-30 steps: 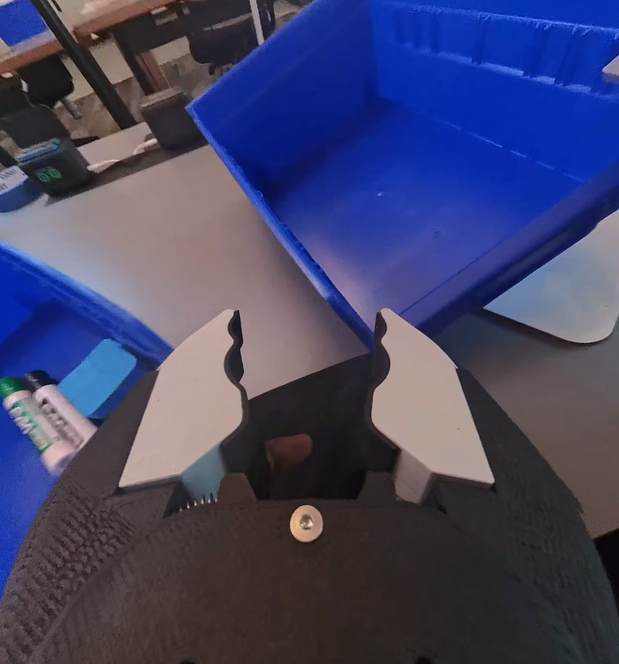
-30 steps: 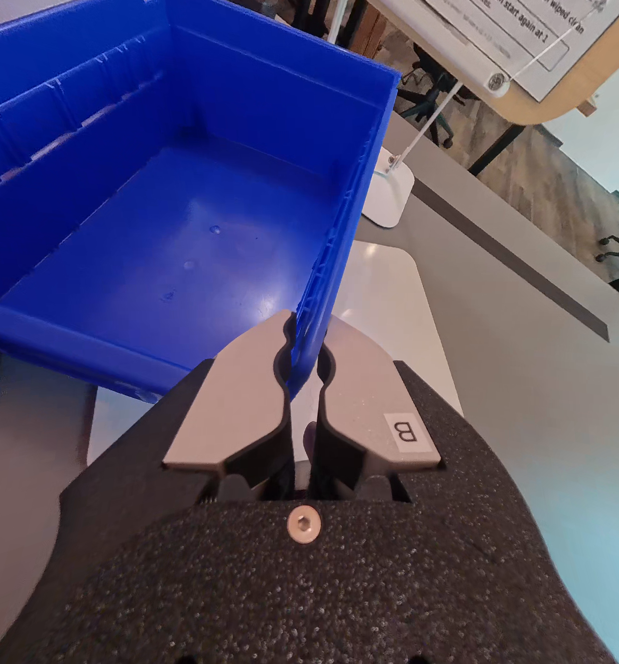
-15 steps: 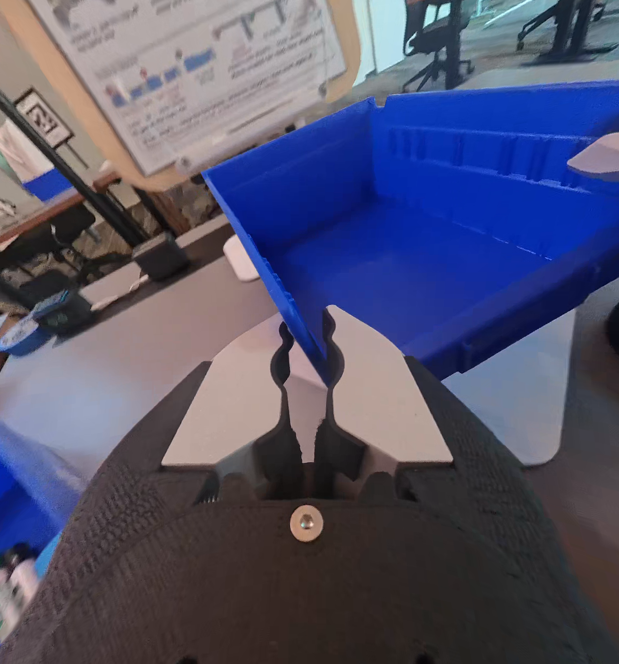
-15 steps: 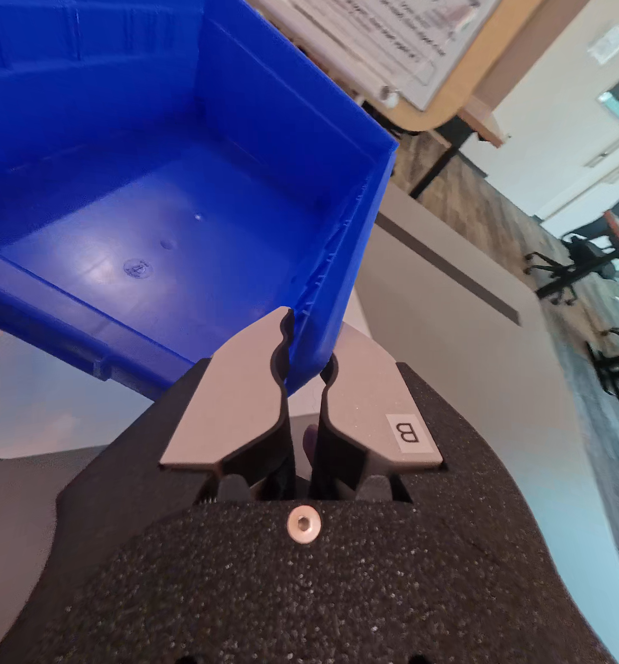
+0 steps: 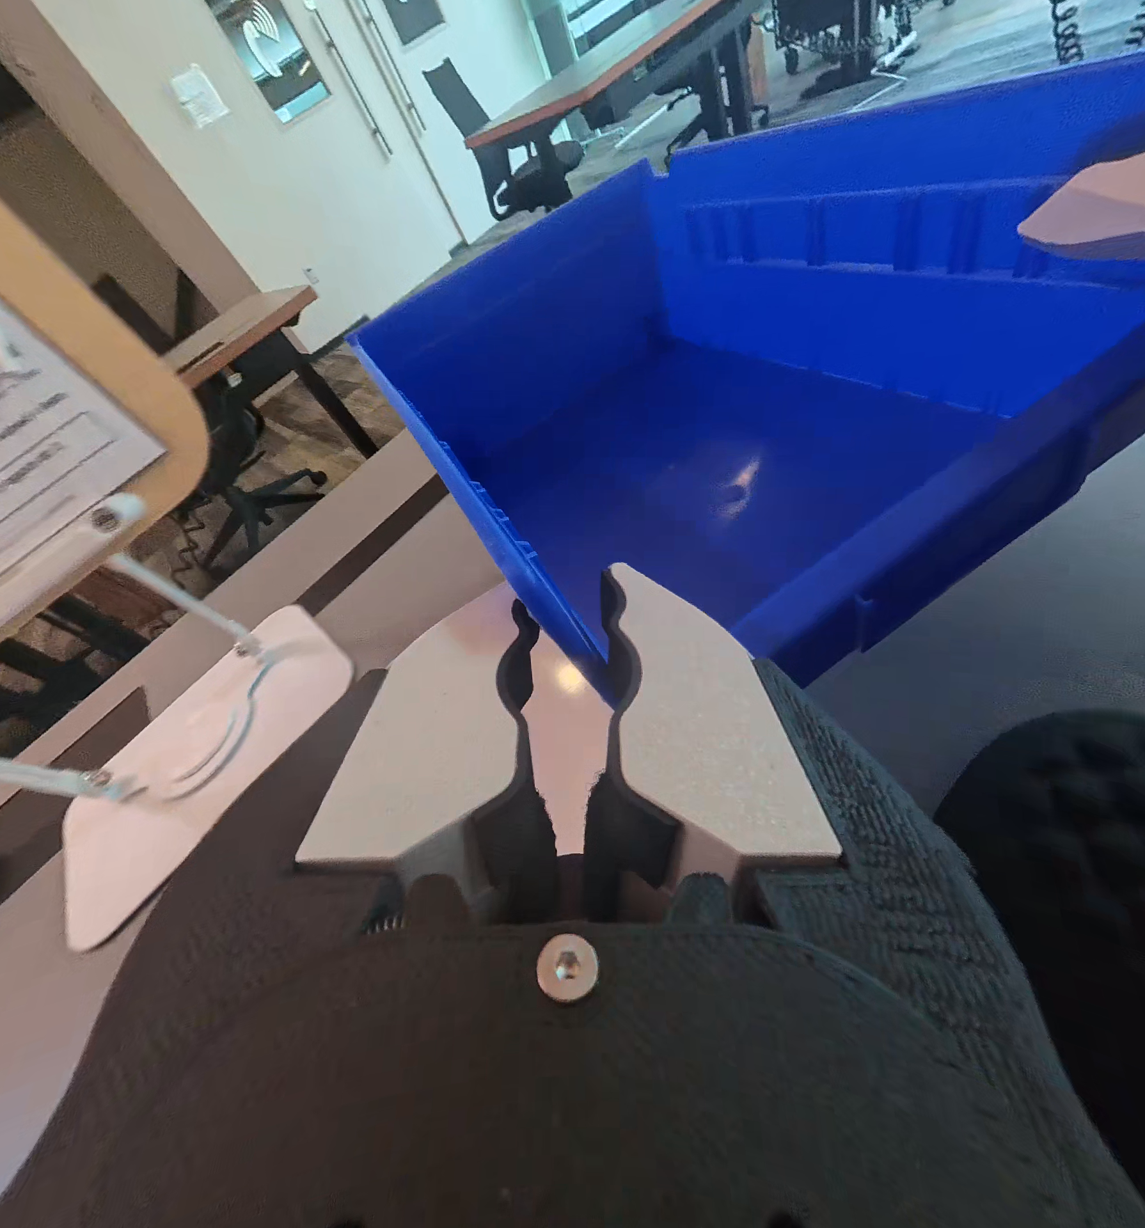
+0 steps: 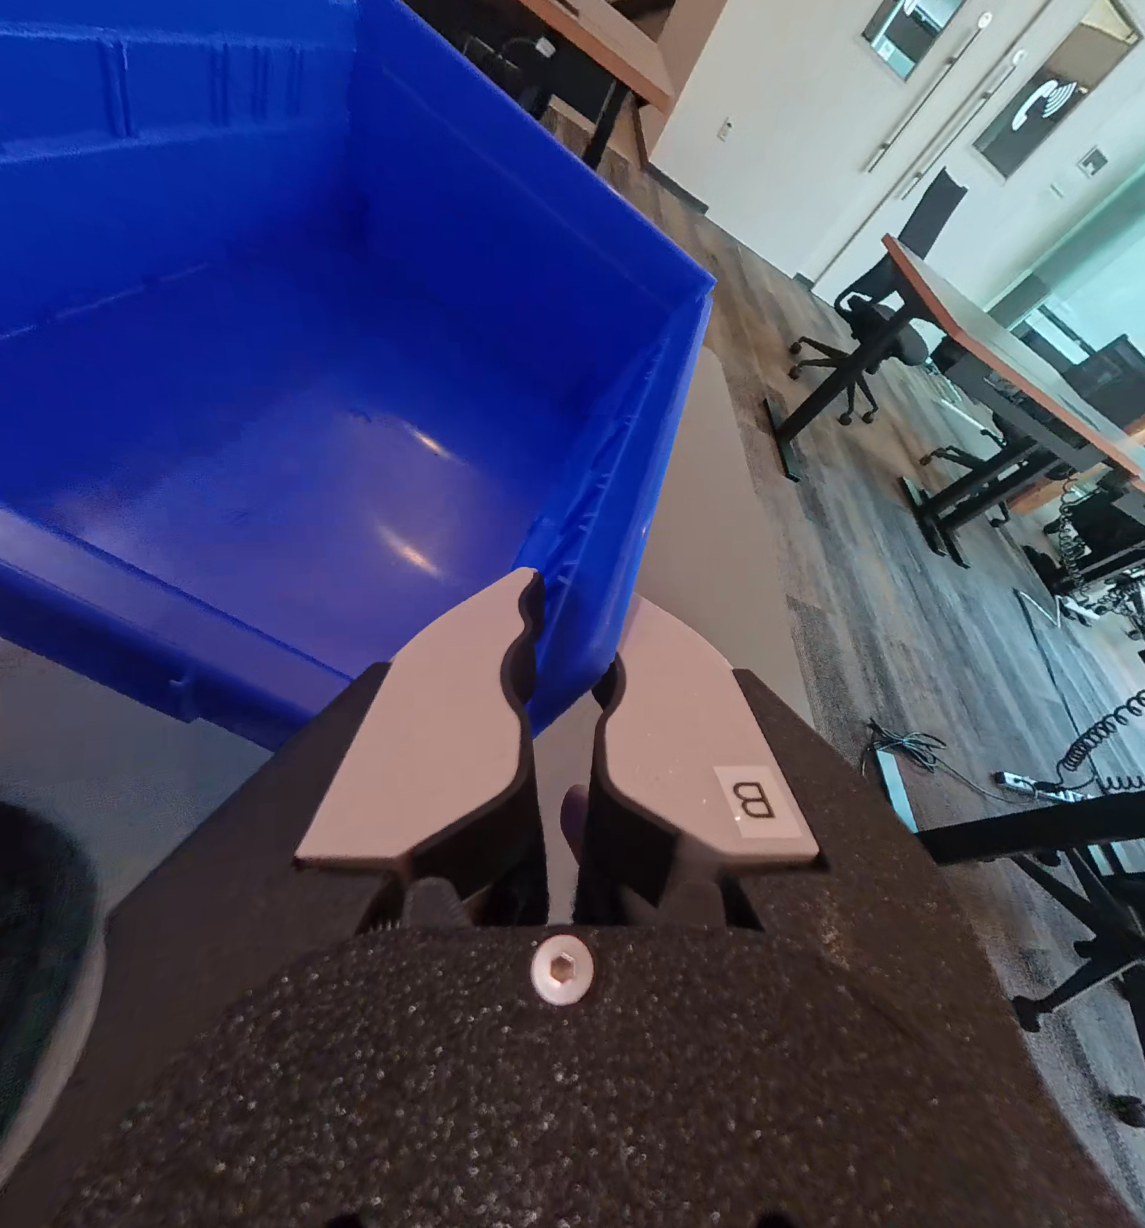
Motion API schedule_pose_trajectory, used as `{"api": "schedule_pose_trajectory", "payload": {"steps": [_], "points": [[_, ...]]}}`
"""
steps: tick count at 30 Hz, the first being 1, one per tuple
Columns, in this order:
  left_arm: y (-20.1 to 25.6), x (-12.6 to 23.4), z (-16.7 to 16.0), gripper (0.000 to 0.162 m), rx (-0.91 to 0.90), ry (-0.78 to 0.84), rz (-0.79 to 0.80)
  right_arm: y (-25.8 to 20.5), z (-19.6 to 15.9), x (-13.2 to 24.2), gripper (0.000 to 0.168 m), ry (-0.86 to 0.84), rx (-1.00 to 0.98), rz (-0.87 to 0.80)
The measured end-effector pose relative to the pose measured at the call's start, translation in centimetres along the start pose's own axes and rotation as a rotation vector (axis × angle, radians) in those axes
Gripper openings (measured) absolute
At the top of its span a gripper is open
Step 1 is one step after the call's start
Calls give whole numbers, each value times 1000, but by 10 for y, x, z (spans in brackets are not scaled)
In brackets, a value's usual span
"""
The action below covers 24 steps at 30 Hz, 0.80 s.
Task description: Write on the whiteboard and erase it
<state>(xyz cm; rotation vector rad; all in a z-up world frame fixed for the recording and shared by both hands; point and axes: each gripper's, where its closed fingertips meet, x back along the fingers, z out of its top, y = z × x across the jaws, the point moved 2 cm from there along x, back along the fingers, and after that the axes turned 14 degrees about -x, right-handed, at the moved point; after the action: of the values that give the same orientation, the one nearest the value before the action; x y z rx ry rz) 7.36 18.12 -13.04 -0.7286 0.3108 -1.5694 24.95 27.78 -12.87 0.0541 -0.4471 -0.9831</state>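
An empty blue plastic bin (image 5: pixel 723 478) hangs tilted above the grey table (image 5: pixel 370 558), carried between both grippers. My left gripper (image 5: pixel 566 624) is shut on the bin's left side wall, which runs between its grey fingers (image 5: pixel 683 731). My right gripper (image 6: pixel 573 638) is shut on the bin's right side wall (image 6: pixel 596 531); one of its fingers also shows at the bin's far rim in the left wrist view (image 5: pixel 1101 219). No marker or eraser is in view. A pale glossy surface (image 5: pixel 566 731) shows low between the left fingers.
A sign board on a wire stand (image 5: pixel 38 412) with a white base plate (image 5: pixel 204 744) stands at the left on the table. The table's right edge (image 6: pixel 756 531) drops to a wood floor with desks and office chairs (image 6: pixel 875 332). A dark rounded mass (image 5: pixel 1075 797) sits low right. The tips of one gripper are about 20 cm away from the tips of the other.
My left gripper, open a second ago, closed on the bin's left wall. Both grippers then raised and tilted the bin, and the views swung up toward the room.
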Motion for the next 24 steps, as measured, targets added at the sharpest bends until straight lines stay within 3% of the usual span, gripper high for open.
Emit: {"api": "schedule_pose_trajectory", "payload": {"steps": [10,24], "points": [[50,-52,20,21,-87,-46,-30,54,-53,-42,13,18,-52,50],[110,-62,24,37,-39,-42,-249,96,-69,-56,12,24,-75,65]]}}
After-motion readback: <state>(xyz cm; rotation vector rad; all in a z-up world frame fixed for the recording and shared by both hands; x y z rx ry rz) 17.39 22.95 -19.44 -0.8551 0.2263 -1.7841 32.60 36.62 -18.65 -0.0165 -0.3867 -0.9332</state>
